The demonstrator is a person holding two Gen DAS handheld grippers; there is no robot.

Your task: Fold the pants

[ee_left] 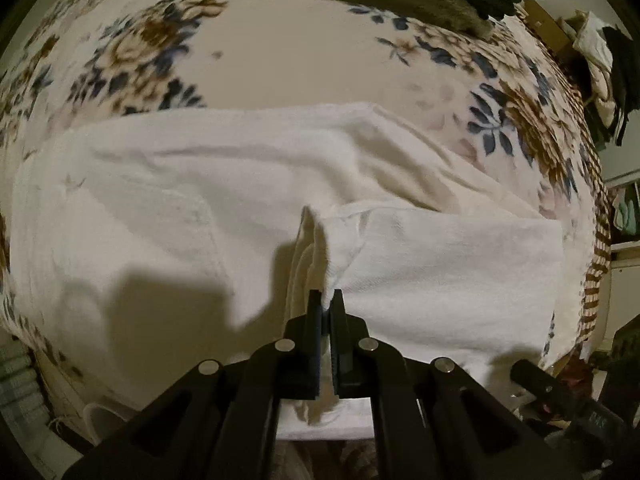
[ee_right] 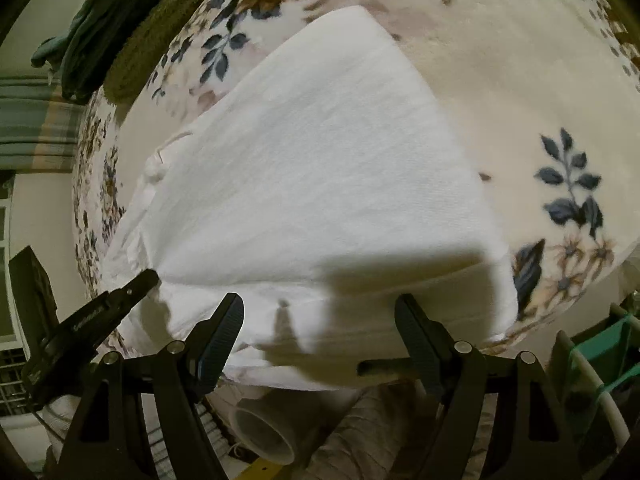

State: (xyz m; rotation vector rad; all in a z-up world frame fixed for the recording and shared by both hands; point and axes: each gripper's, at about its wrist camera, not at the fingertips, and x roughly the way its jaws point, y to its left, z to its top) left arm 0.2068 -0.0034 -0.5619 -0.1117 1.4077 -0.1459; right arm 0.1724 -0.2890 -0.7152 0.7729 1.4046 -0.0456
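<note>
White pants in left tongs

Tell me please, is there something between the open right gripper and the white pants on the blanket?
Nothing visible. The right gripper hangs open right over the near edge of the white pants; only its shadow falls between the fingers.

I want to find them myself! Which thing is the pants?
Look at the big flowery blanket covering the bed. The pants lie flat across it, one edge pinched in the left gripper. They are the only plain white cloth there, with no pattern.
</note>
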